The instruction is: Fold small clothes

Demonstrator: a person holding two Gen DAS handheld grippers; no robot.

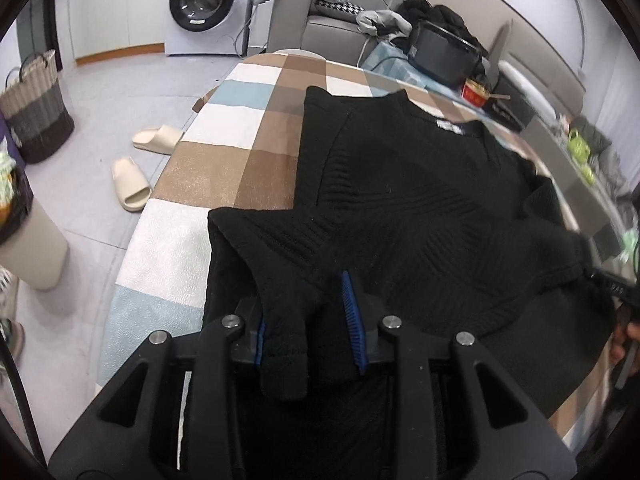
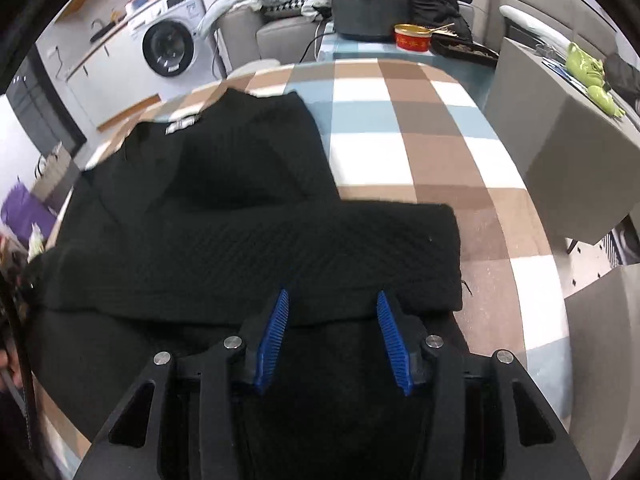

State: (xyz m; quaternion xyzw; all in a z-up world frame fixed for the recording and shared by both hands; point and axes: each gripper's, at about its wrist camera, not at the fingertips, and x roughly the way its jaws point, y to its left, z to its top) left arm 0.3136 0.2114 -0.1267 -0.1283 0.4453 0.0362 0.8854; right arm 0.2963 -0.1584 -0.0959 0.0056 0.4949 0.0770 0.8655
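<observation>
A black knit sweater (image 1: 400,200) lies on a checked table (image 1: 240,168), its neck label at the far side and a sleeve folded across the body. My left gripper (image 1: 308,316) has a bunch of the sweater's fabric between its blue pads, which stand fairly wide. In the right wrist view the sweater (image 2: 224,208) fills the left half of the table (image 2: 440,152). My right gripper (image 2: 332,328) is open, its blue pads apart just above the sweater's near edge, holding nothing.
A washing machine (image 1: 204,4) and a woven basket (image 1: 36,108) stand on the floor to the left, with two slippers (image 1: 132,184) beside the table. A black pot (image 2: 368,8), a red tin (image 2: 412,38) and a sofa with clothes sit behind the table.
</observation>
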